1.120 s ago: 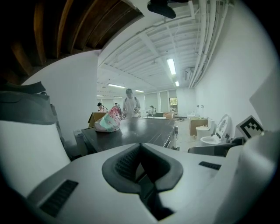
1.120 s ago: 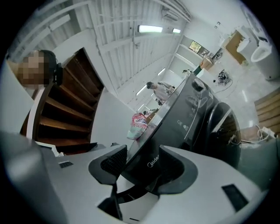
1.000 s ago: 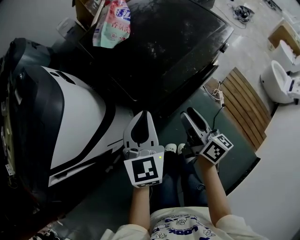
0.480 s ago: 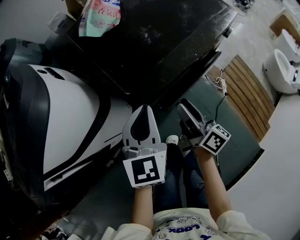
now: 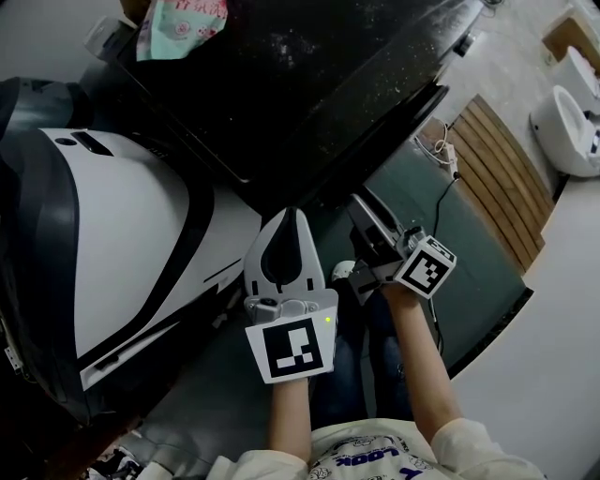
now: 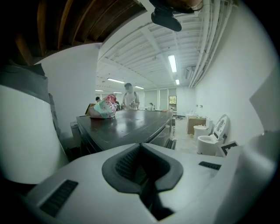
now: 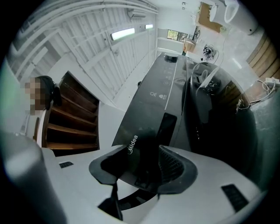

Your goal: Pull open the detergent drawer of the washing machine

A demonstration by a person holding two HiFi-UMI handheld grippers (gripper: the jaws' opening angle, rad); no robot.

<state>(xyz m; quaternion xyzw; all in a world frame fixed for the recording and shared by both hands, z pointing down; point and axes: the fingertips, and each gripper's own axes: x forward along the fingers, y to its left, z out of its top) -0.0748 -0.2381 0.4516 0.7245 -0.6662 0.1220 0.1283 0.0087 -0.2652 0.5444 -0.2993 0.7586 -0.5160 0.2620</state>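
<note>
**Both grippers held low before the washer's front edge**

The left gripper [image 5: 290, 216] has its jaws pressed together, and nothing sits in the hollow behind the tips. It points at the washer [image 5: 309, 84] and stops short of the front edge, with a strip of open floor between. The right gripper [image 5: 362, 204] has its jaws a narrow way apart and holds nothing. Its tip is closer to the same edge, and I cannot tell whether it touches.

In the right gripper view, the grey face with the Midea mark fills the space ahead of the jaws. A dark oblong panel [image 7: 165, 127] lies flush in that face, in line with the gap. It may be the drawer, but the views do not settle this.

Both forearms reach forward from the body, nearly parallel. The left forearm [image 5: 289, 412] is straight. The right forearm [image 5: 417, 366] angles inward toward the washer, and its marker cube [image 5: 427, 267] is tilted.

A bulky white-and-black casing [image 5: 122, 244] stands left of the washer, just beside the left gripper, so that side is tight. Green floor [image 5: 450, 272] lies open to the right of the washer. A cable [image 5: 441, 202] trails across it, with wooden slats [image 5: 492, 187] beyond and a toilet [image 5: 567, 117] farther off.

A bag [image 5: 178, 23] rests on the washer's far left corner.
</note>
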